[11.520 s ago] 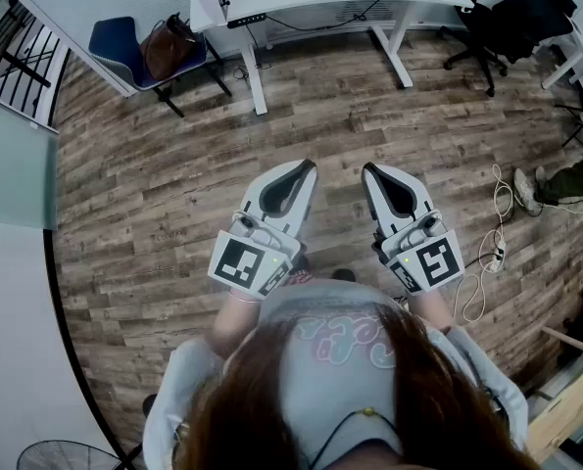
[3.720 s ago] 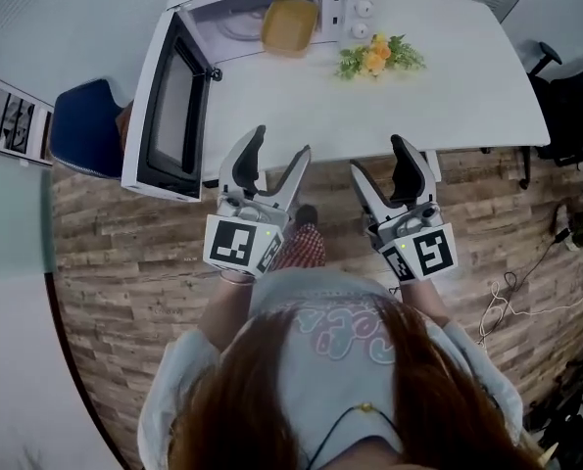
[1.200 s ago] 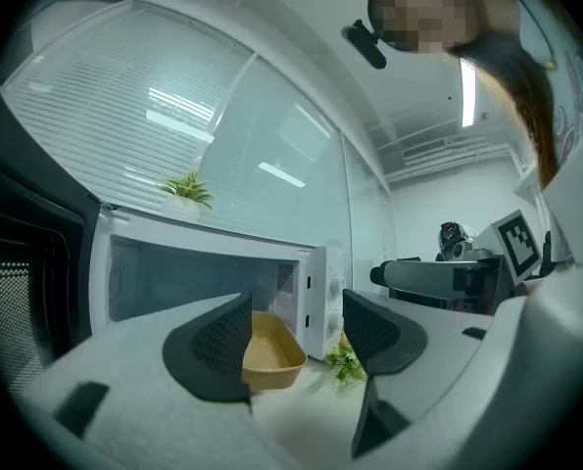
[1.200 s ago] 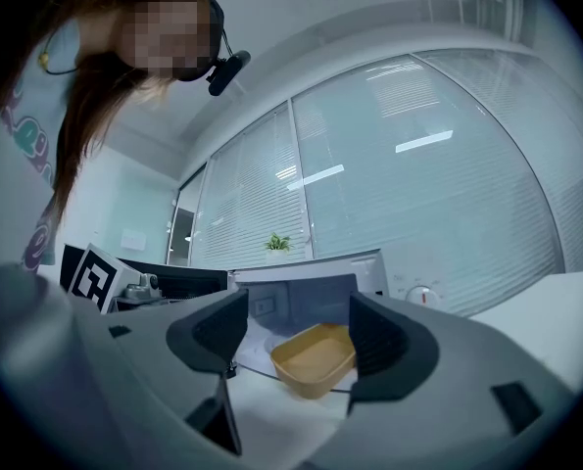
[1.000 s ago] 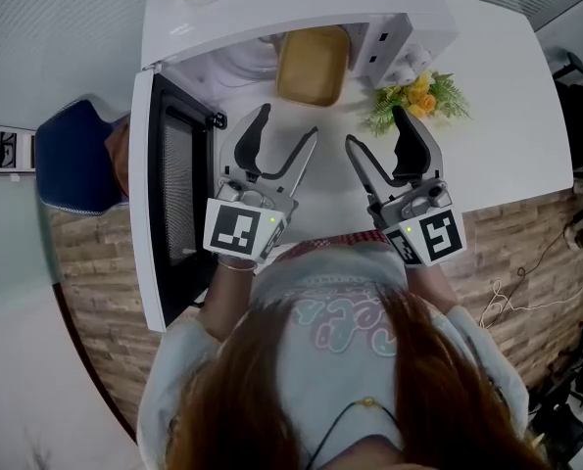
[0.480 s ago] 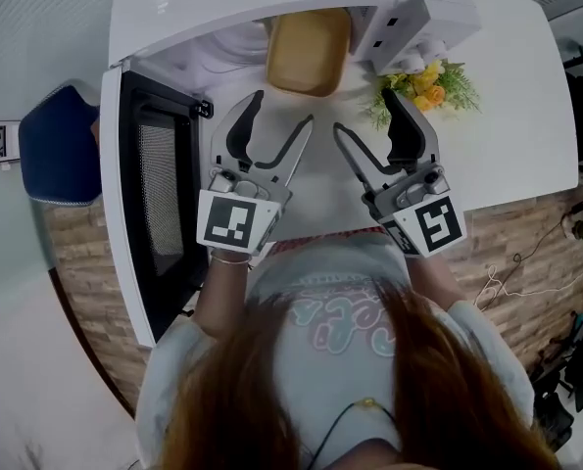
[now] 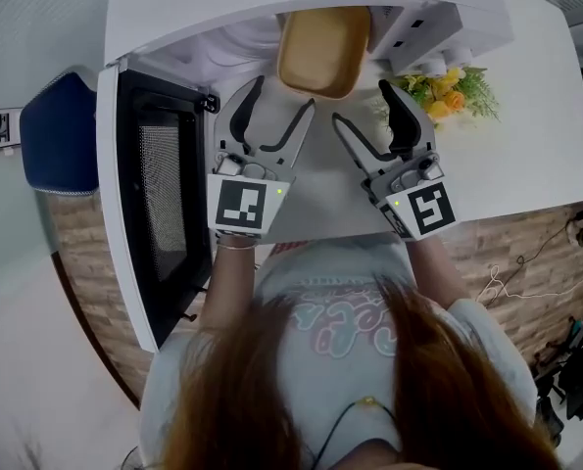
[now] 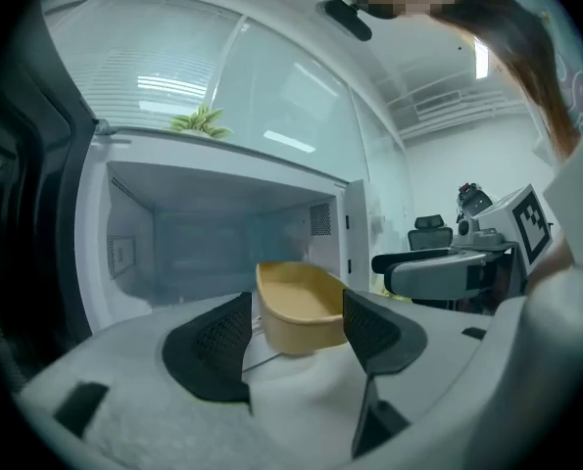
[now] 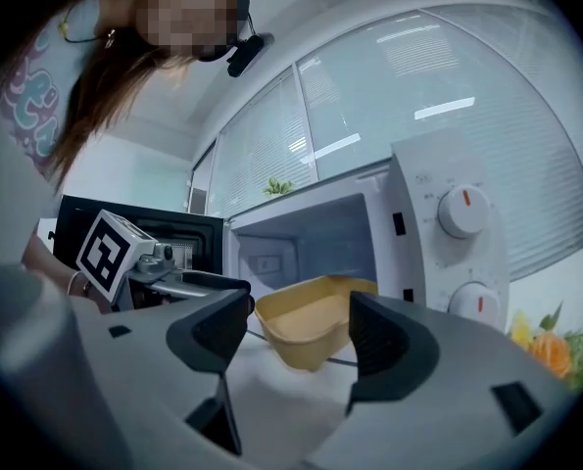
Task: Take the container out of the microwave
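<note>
Now: yellow container [image 7: 322, 49] at mouth of open microwave [image 7: 271, 3], straight ahead, between my left gripper [image 7: 279, 101] and right gripper [image 7: 364, 106]. Long axis runs away from me. Fingers [image 8: 213, 346] on both spread, empty, short of it; left looks slightly nearer. Head view hides cavity; gripper views show container on cavity floor, right side.

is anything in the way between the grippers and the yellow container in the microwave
Nothing visible does. The microwave door stands wide open at the left, the container sits at the cavity's mouth, and the left gripper and right gripper, both open, face it with nothing between.
</note>
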`<state>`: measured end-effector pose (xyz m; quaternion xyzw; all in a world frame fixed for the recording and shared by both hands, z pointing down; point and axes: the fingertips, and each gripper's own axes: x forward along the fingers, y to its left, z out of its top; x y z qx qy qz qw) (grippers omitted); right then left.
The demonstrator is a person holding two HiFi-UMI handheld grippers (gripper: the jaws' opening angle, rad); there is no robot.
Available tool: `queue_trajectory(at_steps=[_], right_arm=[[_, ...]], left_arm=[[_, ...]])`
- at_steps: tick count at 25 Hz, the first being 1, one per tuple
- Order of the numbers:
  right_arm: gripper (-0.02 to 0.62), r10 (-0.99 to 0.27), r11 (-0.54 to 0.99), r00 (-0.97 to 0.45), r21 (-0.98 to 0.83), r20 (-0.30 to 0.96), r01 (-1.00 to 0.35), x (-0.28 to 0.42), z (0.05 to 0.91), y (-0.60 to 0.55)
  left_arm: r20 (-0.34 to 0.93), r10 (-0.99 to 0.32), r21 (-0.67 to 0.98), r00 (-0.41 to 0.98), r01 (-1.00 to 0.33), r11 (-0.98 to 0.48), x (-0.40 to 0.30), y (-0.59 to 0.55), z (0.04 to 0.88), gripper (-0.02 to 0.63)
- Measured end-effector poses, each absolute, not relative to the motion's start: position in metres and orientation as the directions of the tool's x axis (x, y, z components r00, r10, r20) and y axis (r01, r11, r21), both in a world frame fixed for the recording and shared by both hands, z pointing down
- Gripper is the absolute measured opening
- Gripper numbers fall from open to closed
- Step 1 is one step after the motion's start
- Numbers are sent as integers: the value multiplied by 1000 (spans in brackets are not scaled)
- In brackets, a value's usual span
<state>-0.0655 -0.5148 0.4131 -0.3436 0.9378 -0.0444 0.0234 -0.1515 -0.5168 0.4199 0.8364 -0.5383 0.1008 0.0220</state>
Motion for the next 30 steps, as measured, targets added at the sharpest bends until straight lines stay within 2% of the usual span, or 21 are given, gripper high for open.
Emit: queue_trajectory(at_steps=[10,17,30], right_arm=[[310,-621,776,-781,-81,70,-625,-77,441,-528],[310,-606,779,-783,-93,144,-620,-84,456,-535],[310,-579,795,-793,-86,190,-600,-89,459,-546]], left_arm=[[294,-857,-157,424,-863,-480,-151,-528,450,262],[322,-833,-184,450,-833,-522,-144,-534,462,262],[326,-822,-203,467,-815,-543,-140,-542,462,262]])
